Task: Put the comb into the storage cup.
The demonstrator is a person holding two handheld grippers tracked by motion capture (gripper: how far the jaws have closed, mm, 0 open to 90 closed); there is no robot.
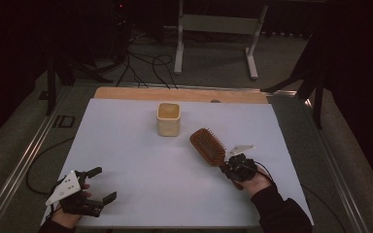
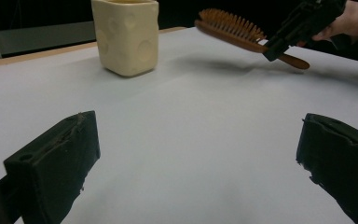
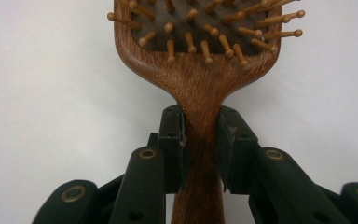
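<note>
One hairbrush (image 3: 200, 93), handle clamped in right tool (image 3: 200, 140)

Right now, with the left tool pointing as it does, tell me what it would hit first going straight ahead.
Probably nothing soon: the open left tool points across bare white table. The cream cup stands left of that line, and the hairbrush, held in the right tool, sits right of it. Depth is hard to judge.
</note>
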